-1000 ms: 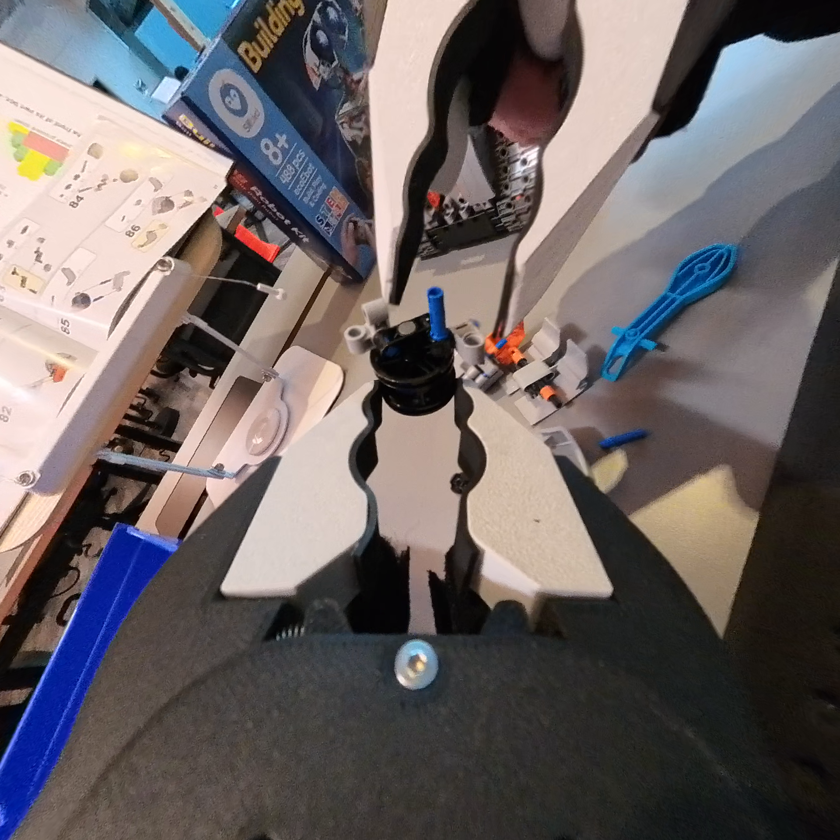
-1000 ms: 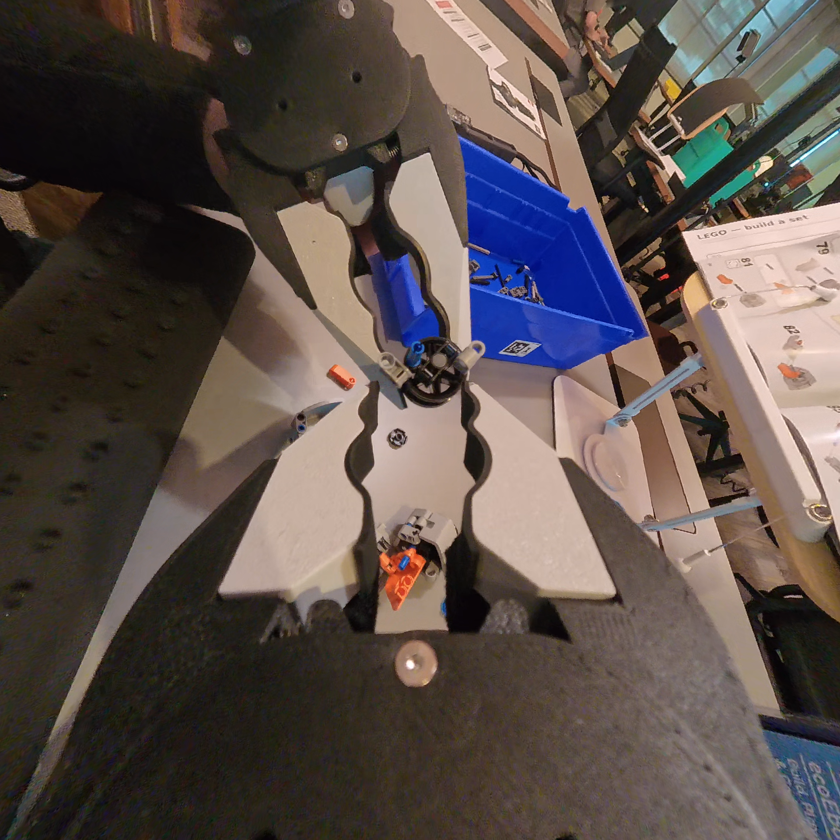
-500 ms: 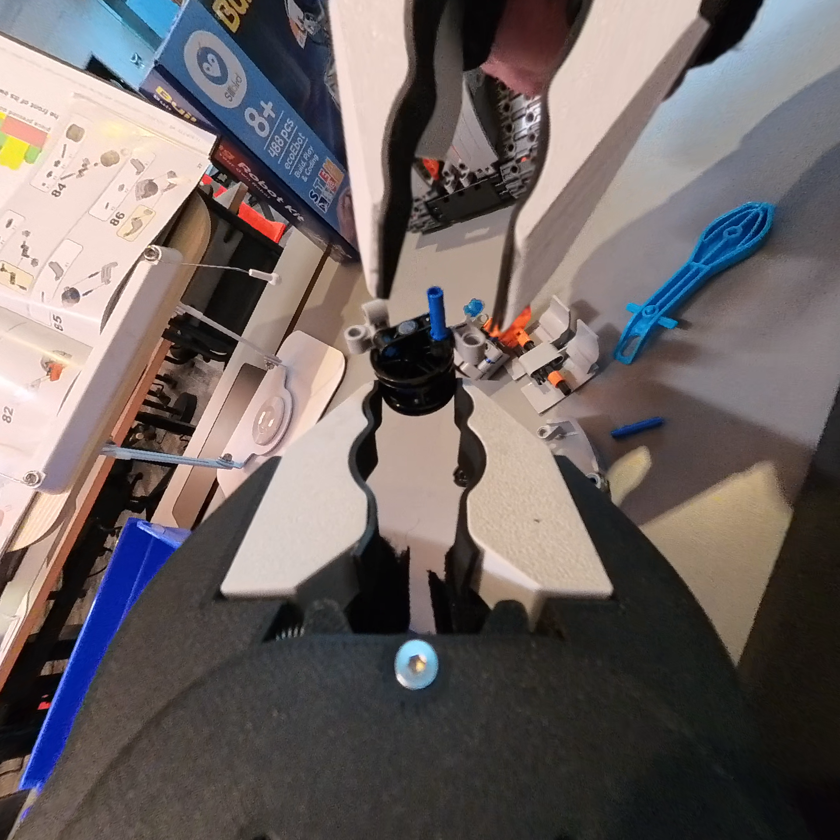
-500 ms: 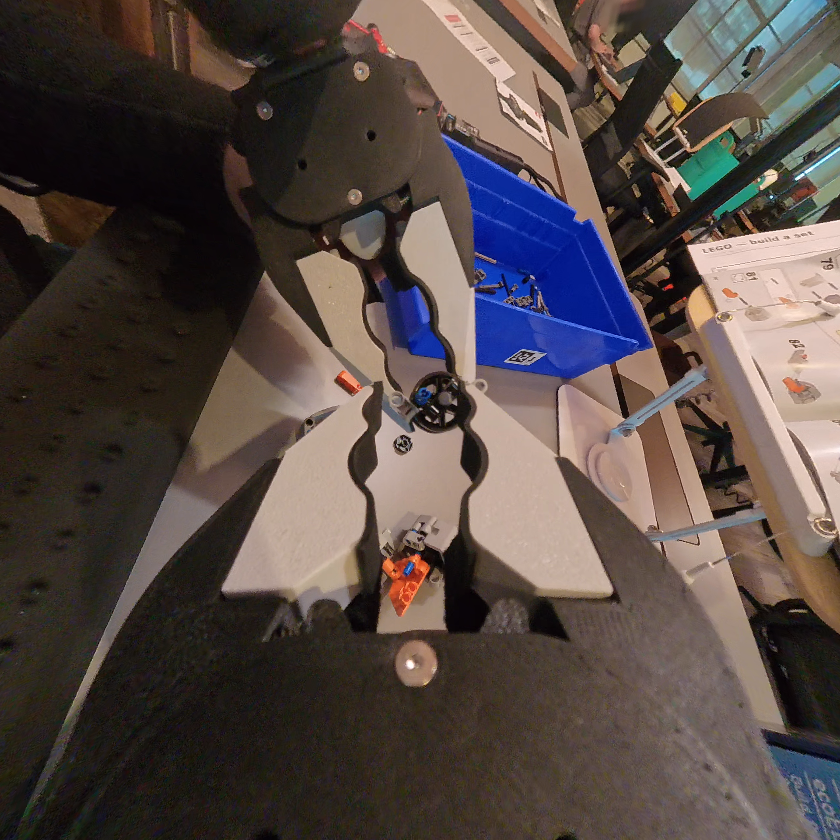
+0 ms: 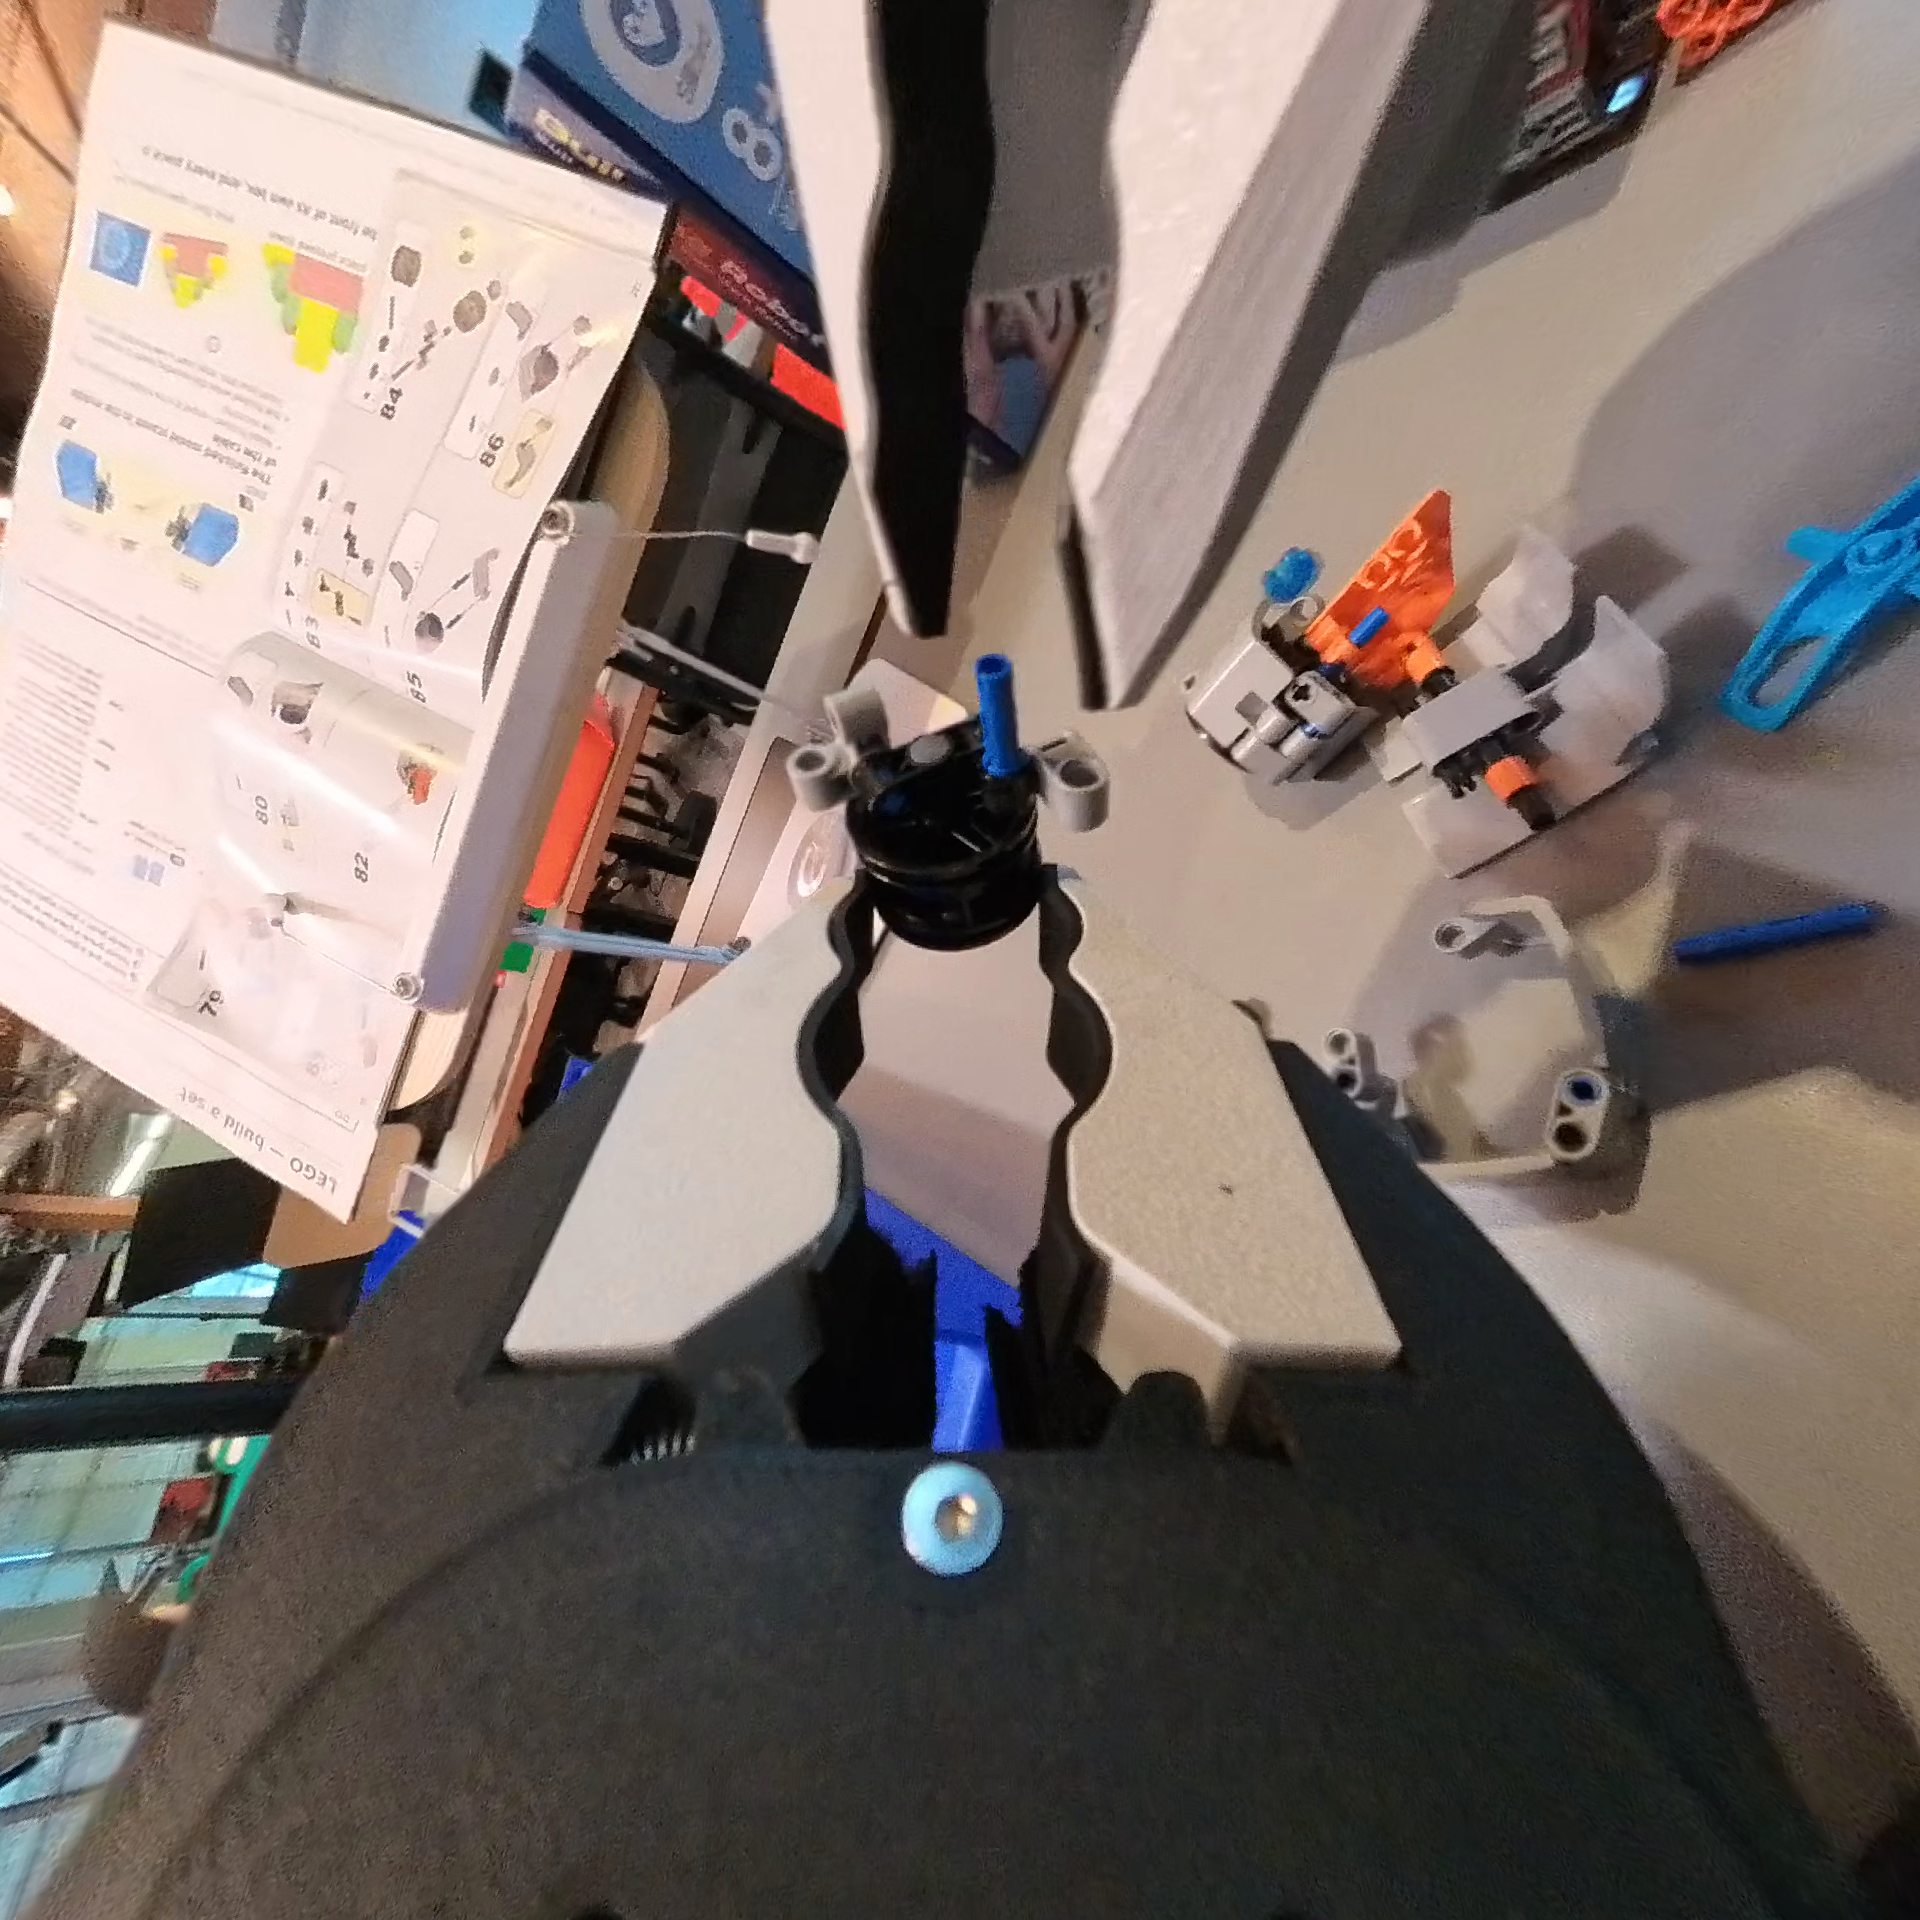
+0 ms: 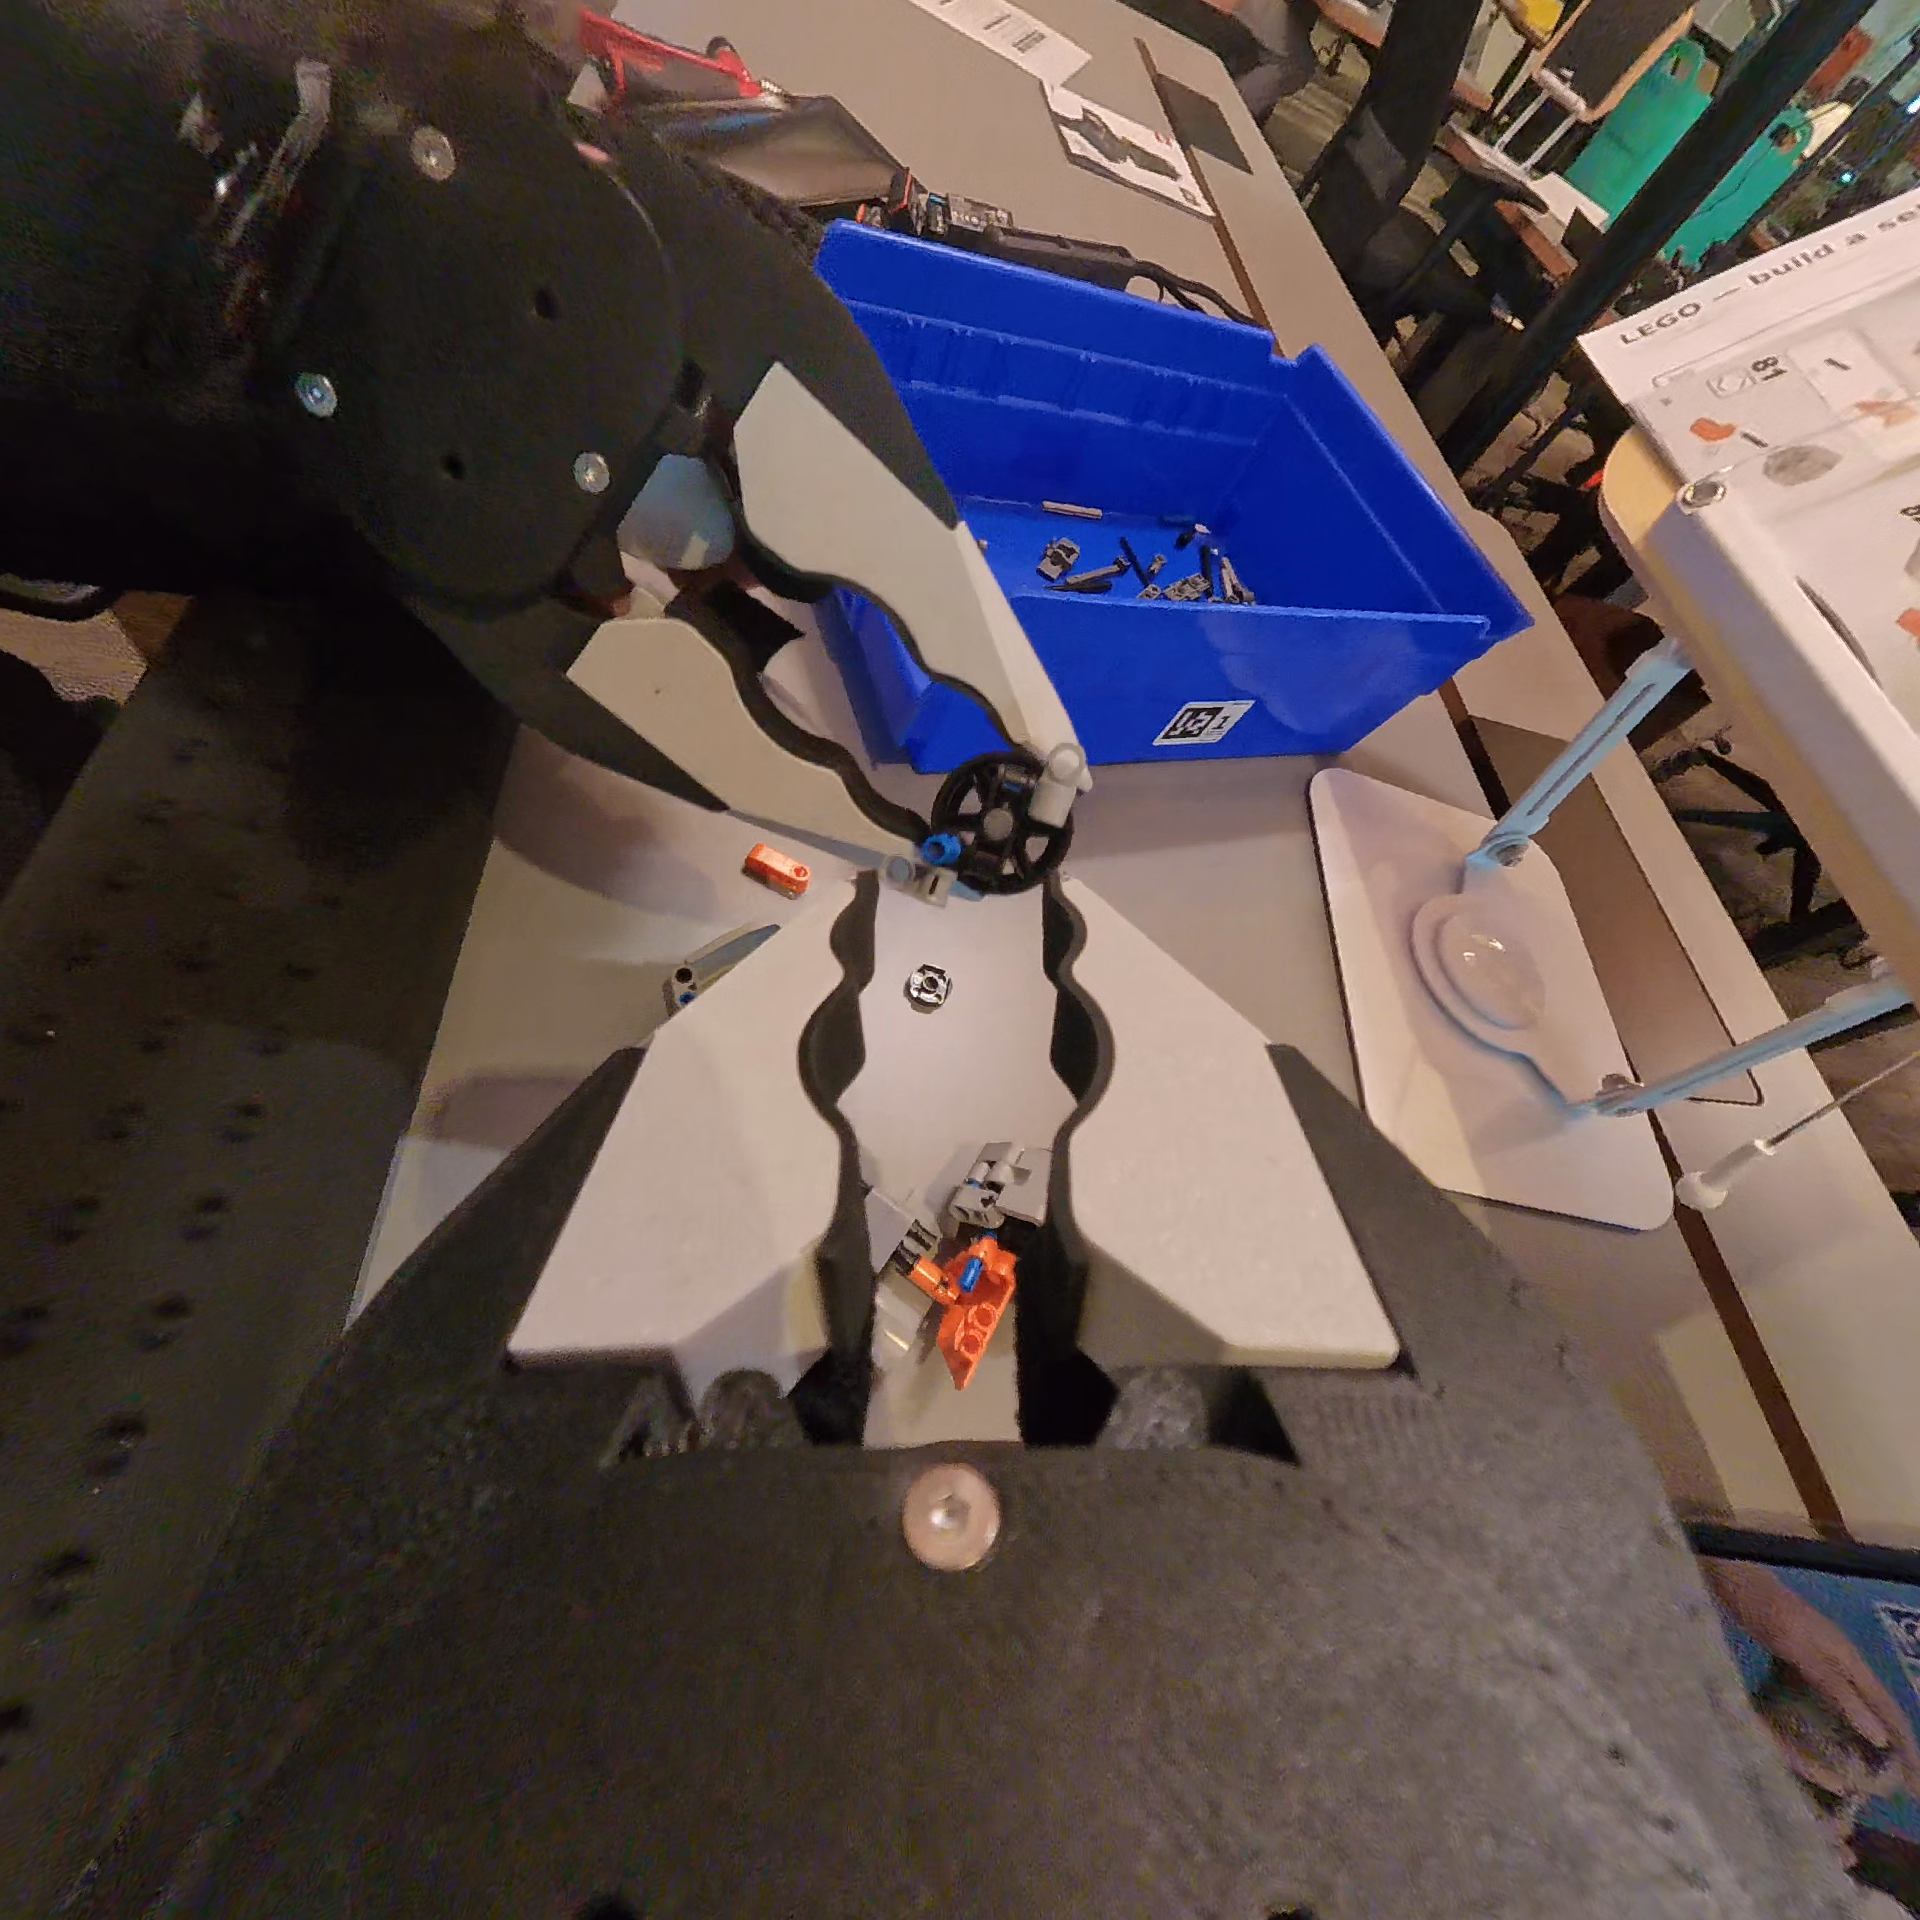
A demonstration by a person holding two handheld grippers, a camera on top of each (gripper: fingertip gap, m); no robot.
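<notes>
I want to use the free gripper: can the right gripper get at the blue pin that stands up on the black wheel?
Probably yes. The right gripper is open above the blue pin, and nothing lies between. The left gripper grips only the black wheel.

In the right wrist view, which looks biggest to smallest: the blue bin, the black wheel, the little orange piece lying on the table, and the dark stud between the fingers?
1. blue bin
2. black wheel
3 and 4. orange piece and dark stud: these look alike in size, so no ranking.
</notes>
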